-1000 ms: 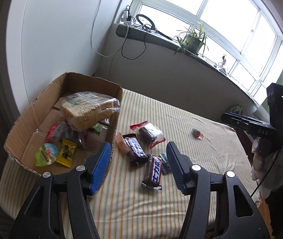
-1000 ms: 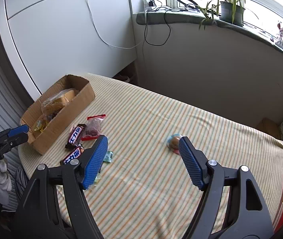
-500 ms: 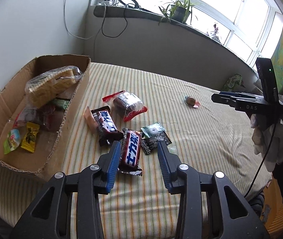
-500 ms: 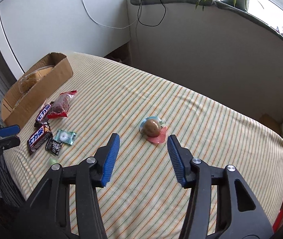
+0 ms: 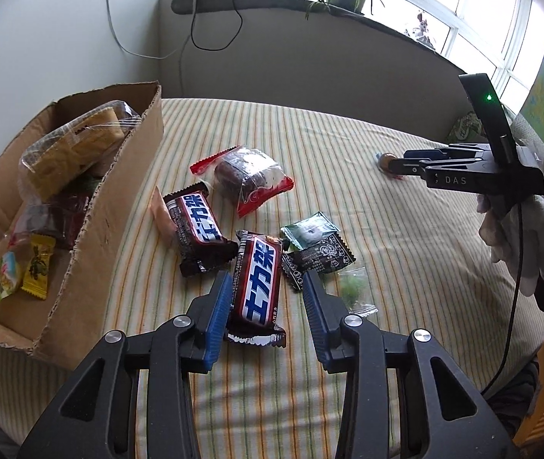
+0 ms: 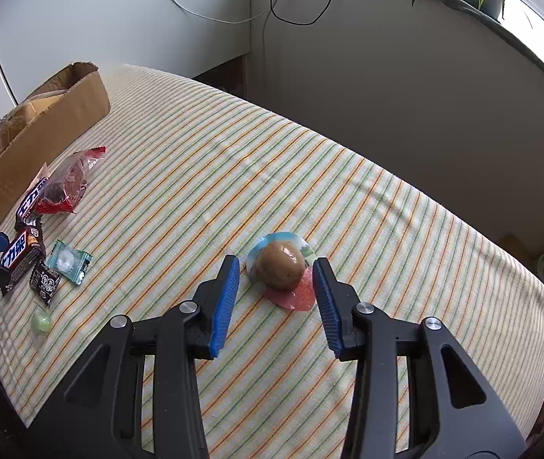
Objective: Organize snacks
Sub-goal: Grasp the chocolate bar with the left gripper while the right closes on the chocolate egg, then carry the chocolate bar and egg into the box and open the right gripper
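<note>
1. The cardboard box [image 5: 119, 206] sits at the table's [image 5: 406, 229] far left.
2. Chocolate bars [image 5: 258, 283] and small packets [image 5: 320, 254] lie just right of it.
3. A wrapped egg [image 6: 279, 271] lies alone, well apart to their right.

left gripper [image 5: 266, 287] angled down, jaws just narrowed, left pad looks to touch the wrapper between them, right pad clear. right gripper [image 6: 276, 271] angled down, jaws closing, pads not pressing. gloved hand [image 5: 517, 225] grips its handle.
</note>
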{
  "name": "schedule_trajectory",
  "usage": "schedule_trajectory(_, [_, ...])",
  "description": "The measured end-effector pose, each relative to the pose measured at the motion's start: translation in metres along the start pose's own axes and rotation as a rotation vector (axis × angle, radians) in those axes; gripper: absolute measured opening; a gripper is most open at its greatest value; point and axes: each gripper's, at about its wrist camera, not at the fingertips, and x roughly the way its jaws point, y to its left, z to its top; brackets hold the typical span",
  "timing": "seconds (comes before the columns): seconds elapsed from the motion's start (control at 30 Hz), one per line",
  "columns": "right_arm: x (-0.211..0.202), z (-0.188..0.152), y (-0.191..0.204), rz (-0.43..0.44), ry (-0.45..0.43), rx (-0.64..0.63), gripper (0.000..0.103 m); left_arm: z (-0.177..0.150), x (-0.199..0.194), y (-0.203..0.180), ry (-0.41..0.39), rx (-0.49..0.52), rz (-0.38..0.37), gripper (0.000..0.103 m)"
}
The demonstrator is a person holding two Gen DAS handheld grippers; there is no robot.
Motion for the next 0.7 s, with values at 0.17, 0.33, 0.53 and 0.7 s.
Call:
schedule_trajectory(0.17, [0.008,0.004,0.003,-0.009,0.014,-0.016,0.042,0.002,0.008,-0.001,0.012,0.015,0.022,0.037])
schedule_trajectory(0.33, [0.014,0.007,0.003,-0.015,0.022,-0.019,0.036,0.0,0.021,0.003,0.043,0.0,0.022,0.028])
schedule_trajectory(0.53, [0.01,0.005,0.002,0.019,0.02,0.004,0.034,0.0,0.024,0.004,0.036,-0.007,0.019,0.027])
schedule_trajectory(0.7, [0.0,-0.002,0.005,0.022,0.008,0.011,0.034,-0.001,0.019,0.007,0.029,-0.023,0.001,0.027])
